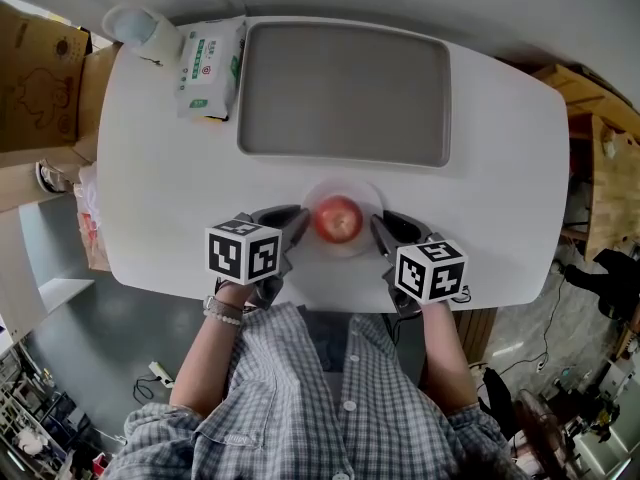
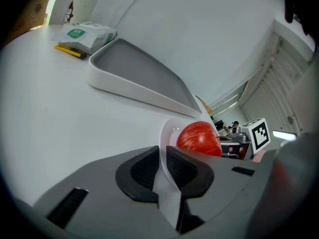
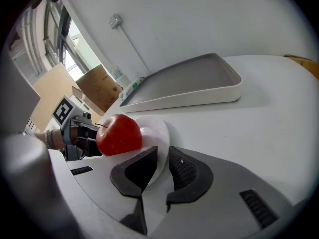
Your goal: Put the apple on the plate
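A red apple (image 1: 338, 218) sits in the middle of a small white plate (image 1: 368, 193) near the table's front edge. My left gripper (image 1: 297, 226) is at the plate's left side, and its jaws are shut on the rim. In the left gripper view the plate (image 2: 166, 133) runs between the dark pads (image 2: 142, 169) of the left gripper (image 2: 162, 171), with the apple (image 2: 199, 138) just beyond. My right gripper (image 1: 380, 230) is shut on the right rim. In the right gripper view the plate (image 3: 154, 131) passes between the jaws of the right gripper (image 3: 162, 166), with the apple (image 3: 118, 133) to the left.
A large grey tray (image 1: 345, 90) lies beyond the plate on the white table (image 1: 500, 148). A pack of wipes (image 1: 208, 66) and a white container (image 1: 140, 30) are at the far left corner. Cardboard boxes (image 1: 35, 68) stand off the table's left side.
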Motion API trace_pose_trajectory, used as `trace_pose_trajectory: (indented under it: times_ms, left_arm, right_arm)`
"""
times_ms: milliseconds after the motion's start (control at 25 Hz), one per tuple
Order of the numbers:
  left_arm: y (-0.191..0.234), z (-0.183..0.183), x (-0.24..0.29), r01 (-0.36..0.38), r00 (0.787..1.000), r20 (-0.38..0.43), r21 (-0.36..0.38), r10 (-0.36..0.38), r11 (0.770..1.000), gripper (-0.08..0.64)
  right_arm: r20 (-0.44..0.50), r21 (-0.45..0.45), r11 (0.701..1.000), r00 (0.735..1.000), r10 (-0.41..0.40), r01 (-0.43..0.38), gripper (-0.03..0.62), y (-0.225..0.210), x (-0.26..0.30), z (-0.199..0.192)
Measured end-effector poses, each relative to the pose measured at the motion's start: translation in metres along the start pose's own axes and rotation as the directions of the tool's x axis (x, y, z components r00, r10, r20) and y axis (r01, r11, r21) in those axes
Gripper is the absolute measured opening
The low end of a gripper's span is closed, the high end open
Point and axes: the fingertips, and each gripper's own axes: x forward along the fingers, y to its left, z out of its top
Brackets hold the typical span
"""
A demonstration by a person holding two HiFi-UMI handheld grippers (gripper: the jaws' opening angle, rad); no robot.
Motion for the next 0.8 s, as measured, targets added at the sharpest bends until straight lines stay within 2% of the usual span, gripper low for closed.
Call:
trace_pose_trajectory:
  times_ms: [120,240,400,800]
  left_arm:
    - [0.0005,0.0002,0.0003,0.003,1.000,-0.002,-0.001,-0.003,1.000,0.051]
    - [0.0016,0.0012,0.0011,0.008,1.000,0.000,-0.019,-0.008,1.000,0.048]
    - [0.0043,0.0045,0.0016,0.019,1.000,0.022,-0.101,-0.016,0.995,0.043]
    - [0.0092,0.0048,-0.0014,-0.014,1.000,-0.028,-0.131,0.010,0.991,0.040]
  right_arm:
    - [-0.013,0.032,0.999,1.000,0.010,-0.009,0.083,-0.0007,0.0008,-0.0001]
    - [-0.018,0.133,0.991,0.999,0.033,-0.031,0.071,-0.0027,0.0016,-0.0001]
    - [0.006,0.250,0.967,0.999,0.049,-0.049,0.060,-0.0039,0.0022,0.0016]
    - [0.025,0.294,0.953,0.997,0.067,-0.071,0.048,0.0025,0.0002,0.0094]
